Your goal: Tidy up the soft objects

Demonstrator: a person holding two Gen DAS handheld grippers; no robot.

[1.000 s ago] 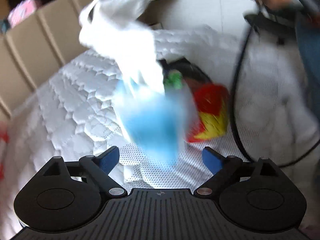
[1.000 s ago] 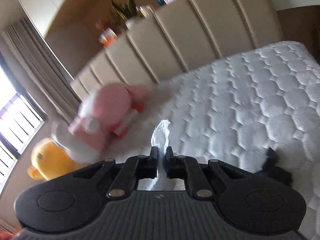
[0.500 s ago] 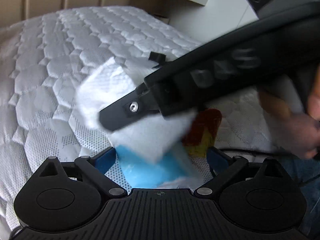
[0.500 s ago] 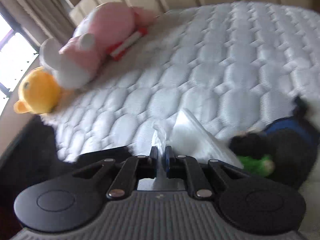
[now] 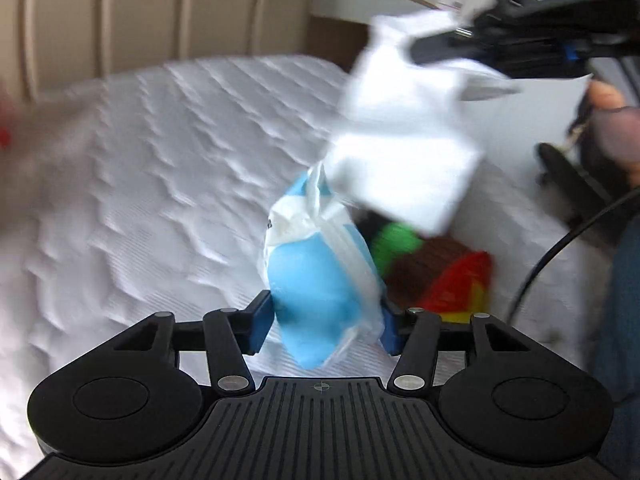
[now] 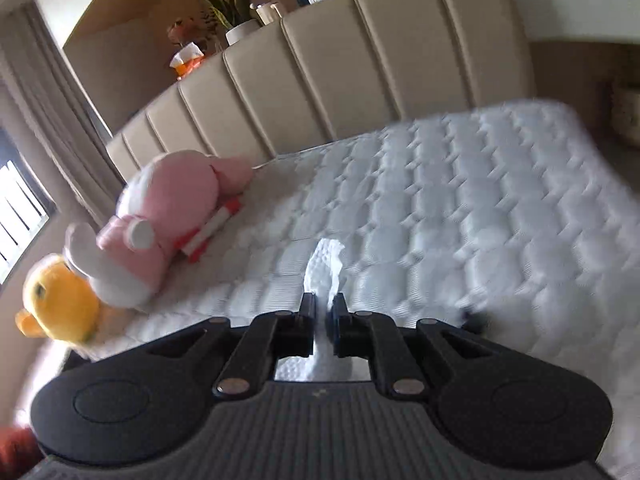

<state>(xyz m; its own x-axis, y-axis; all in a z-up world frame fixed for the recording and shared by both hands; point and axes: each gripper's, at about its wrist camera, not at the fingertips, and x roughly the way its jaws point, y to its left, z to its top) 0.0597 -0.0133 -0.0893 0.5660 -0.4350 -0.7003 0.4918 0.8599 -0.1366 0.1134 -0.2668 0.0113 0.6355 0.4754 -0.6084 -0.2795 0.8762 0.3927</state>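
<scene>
A blue and white soft tissue pack stands between the blue pads of my left gripper. The jaws are closing, and both pads press its sides. A white tissue sheet stretches up from the pack's top to my right gripper, which is raised at the upper right. In the right wrist view my right gripper is shut on that tissue, and a crumpled end sticks out past the fingertips. Motion blurs the left wrist view.
A white quilted mattress lies below, with a beige padded headboard behind. A pink plush and a yellow plush lie at its left. A red, yellow and green toy sits behind the pack. A black cable and a hand are at right.
My left gripper's jaws have come in from wide apart onto the blue pack. The right gripper has risen up and to the right, drawing the tissue out of the pack.
</scene>
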